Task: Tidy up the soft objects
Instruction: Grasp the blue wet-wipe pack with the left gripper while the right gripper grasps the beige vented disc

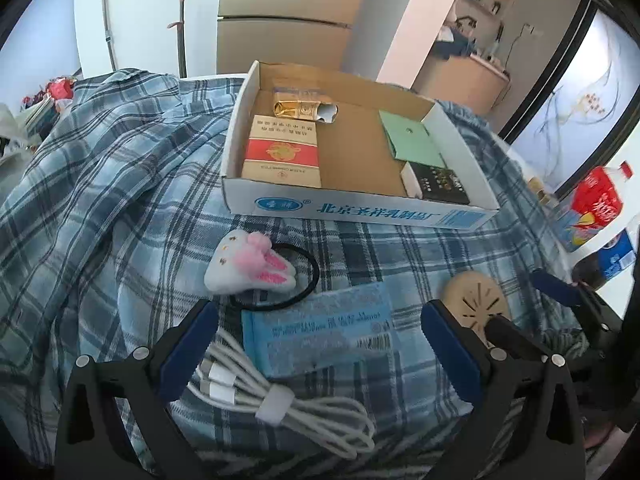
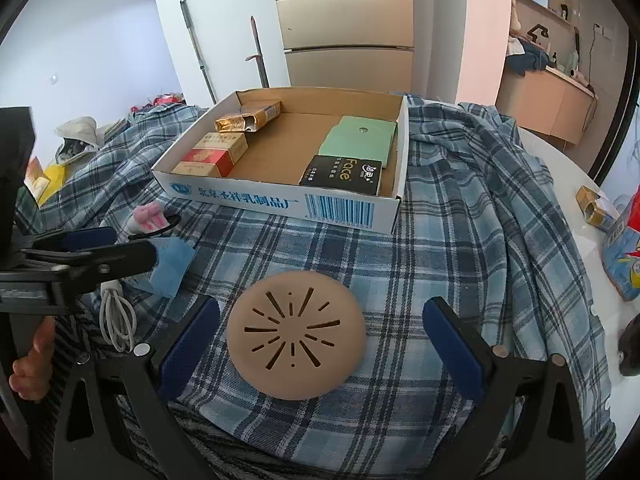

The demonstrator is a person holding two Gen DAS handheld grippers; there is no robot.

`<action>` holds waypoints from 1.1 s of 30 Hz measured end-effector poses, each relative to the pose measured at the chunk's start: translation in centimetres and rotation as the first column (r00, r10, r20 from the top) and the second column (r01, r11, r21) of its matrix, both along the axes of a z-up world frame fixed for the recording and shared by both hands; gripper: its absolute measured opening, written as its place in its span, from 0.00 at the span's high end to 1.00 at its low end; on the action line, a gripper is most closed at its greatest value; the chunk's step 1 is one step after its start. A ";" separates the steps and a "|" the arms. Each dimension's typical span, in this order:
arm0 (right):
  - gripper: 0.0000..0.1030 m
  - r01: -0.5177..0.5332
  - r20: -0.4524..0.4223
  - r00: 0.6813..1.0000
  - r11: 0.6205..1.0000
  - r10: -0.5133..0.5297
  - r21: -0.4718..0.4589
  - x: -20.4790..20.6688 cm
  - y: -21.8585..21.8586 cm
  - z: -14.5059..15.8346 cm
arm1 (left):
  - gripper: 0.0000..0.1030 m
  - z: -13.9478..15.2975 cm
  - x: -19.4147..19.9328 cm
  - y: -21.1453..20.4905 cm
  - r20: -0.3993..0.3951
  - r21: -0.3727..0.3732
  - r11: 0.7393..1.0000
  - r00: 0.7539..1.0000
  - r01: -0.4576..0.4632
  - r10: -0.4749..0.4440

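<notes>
In the left wrist view the blue tissue packet (image 1: 316, 330) covers part of the black hair tie (image 1: 280, 276), and the plush bunny (image 1: 250, 268) hides more of the loop. The tan slotted disc (image 1: 476, 300) sits half behind the left gripper's (image 1: 320, 344) finger. In the right wrist view the left gripper (image 2: 96, 248) masks most of the bunny (image 2: 150, 216) and packet (image 2: 172, 268) — only corners show. The white cable (image 2: 116, 318) is partly covered too. At the right edge a red-labelled bottle (image 2: 634, 212) is cut off — its label is unreadable.

Plaid cloth (image 2: 460, 240) over table, cardboard tray (image 2: 348, 210), beige disc (image 2: 296, 336)
</notes>
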State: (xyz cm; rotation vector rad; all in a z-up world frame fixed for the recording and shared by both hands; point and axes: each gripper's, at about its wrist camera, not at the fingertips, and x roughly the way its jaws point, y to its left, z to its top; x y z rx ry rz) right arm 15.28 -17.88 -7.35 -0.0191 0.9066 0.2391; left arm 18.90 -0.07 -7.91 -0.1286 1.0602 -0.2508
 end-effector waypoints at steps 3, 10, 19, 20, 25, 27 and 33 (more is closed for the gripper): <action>0.02 0.000 -0.001 1.000 1.000 0.000 0.002 0.0 0.0 0.0 | 0.00 -0.7 0.8 -0.3 -0.036 -0.008 1.000 0.999 0.009 -0.010; 0.02 -0.001 -0.008 1.000 1.000 0.001 0.006 0.1 -0.1 -0.1 | 0.00 -1.9 1.6 -0.2 -0.115 0.032 0.999 0.993 -0.005 0.009; 0.02 -0.016 -0.023 1.000 1.000 0.016 0.004 0.3 0.1 -0.3 | 0.13 -1.8 1.1 0.6 -0.114 -0.001 1.000 0.993 -0.022 0.022; 0.02 -0.029 -0.035 0.999 1.000 0.029 0.003 0.4 0.3 -0.5 | 0.13 -1.7 1.0 0.6 -0.112 0.003 1.000 0.993 -0.020 0.021; 0.02 -0.046 -0.063 0.997 0.999 0.044 -0.029 0.7 1.1 -1.2 | 0.22 -1.1 0.4 0.5 -0.089 0.007 1.000 0.996 -0.019 0.020; 0.02 -0.045 -0.069 0.997 0.998 0.042 -0.044 0.7 1.2 -1.4 | 0.24 -0.7 -0.1 0.6 -0.077 -0.002 1.000 0.997 -0.018 0.018; 0.04 -0.059 -0.092 0.994 0.994 0.051 -0.090 0.7 1.9 -2.1 | 0.26 0.7 -1.9 0.6 0.005 0.033 0.999 1.000 -0.008 0.008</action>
